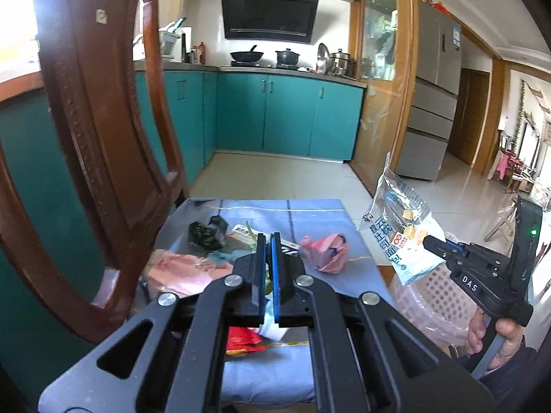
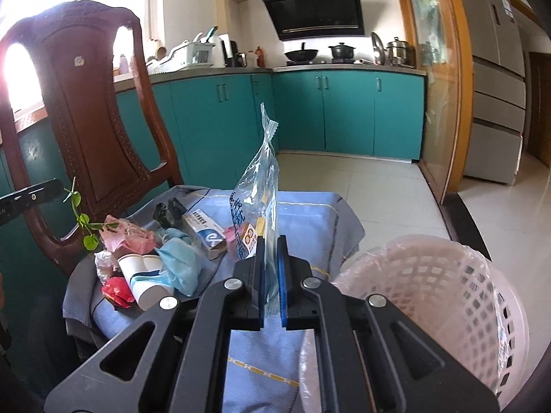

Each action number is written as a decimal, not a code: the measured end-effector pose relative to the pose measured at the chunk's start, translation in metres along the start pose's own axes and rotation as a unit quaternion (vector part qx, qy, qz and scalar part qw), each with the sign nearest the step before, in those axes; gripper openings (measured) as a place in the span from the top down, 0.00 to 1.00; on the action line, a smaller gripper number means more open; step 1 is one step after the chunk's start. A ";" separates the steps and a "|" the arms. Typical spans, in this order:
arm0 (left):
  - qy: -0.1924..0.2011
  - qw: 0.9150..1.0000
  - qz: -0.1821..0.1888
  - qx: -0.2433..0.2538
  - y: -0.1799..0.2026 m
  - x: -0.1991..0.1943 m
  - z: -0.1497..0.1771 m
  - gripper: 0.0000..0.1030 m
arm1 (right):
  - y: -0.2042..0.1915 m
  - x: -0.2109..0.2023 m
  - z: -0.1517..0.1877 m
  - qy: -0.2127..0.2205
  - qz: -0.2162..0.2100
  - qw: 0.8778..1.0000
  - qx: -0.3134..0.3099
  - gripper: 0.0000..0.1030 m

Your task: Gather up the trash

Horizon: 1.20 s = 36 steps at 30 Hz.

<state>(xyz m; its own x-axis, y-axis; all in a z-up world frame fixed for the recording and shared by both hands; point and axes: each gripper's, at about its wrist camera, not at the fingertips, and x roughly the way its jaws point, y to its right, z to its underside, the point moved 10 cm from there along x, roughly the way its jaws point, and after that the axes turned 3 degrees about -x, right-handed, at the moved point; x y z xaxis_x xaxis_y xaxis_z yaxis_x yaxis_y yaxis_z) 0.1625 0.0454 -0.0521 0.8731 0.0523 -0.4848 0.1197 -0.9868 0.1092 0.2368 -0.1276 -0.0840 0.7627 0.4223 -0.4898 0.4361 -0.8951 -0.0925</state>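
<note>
Left wrist view: left gripper (image 1: 268, 241) closed on a green sprig (image 1: 248, 228), above litter on the blue cloth (image 1: 310, 213). Right wrist view: right gripper (image 2: 272, 246) clamps a clear plastic bag (image 2: 260, 186), beside the pink basket (image 2: 430, 275), above the cloth.

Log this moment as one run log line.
right gripper: shut on clear snack bag | left gripper: shut | basket: nearby

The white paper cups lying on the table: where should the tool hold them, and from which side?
Probably the open rim of the white paper cups. They lie nested on their side, mouth toward the camera, so approach from the near side, one finger inside the rim.
</note>
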 end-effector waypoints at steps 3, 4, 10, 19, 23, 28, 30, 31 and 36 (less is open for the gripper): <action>-0.002 1.000 0.012 0.009 0.014 0.004 0.000 0.96 | 0.011 -0.007 0.002 0.006 0.008 1.000 0.011 0.93; -0.004 1.000 0.016 0.012 0.018 0.005 0.001 0.96 | 0.015 -0.009 0.003 0.007 0.011 1.000 0.013 0.93; -0.014 0.999 0.041 0.026 0.046 0.017 0.005 0.96 | 0.050 -0.030 0.015 0.019 0.045 0.998 0.032 0.93; -0.058 0.988 0.135 0.039 0.125 0.050 0.019 0.96 | 0.136 -0.060 0.047 0.008 0.144 0.984 0.109 0.93; -0.104 0.974 0.197 0.036 0.176 0.079 0.037 0.96 | 0.163 -0.058 0.070 -0.023 0.168 0.974 0.152 0.93; -0.143 0.959 0.242 0.040 0.228 0.100 0.059 0.96 | 0.164 -0.061 0.079 -0.030 0.183 0.972 0.142 0.93; -0.150 0.955 0.253 0.043 0.241 0.106 0.063 0.96 | 0.166 -0.060 0.082 -0.033 0.183 0.972 0.146 0.93; -0.151 0.953 0.259 0.042 0.248 0.107 0.063 0.96 | 0.165 -0.059 0.081 -0.033 0.182 0.972 0.147 0.93; -0.141 0.946 0.291 0.034 0.266 0.100 0.049 0.96 | 0.161 -0.056 0.080 -0.037 0.173 0.974 0.139 0.93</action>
<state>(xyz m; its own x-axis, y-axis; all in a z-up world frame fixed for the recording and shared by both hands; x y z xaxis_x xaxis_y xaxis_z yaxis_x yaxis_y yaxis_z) 0.2589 -0.2195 -0.1141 0.6201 -0.5367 -0.5722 -0.3818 -0.8436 0.3775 0.2260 -0.3074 -0.1409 0.8001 0.0853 -0.5938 0.0043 -0.9906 -0.1365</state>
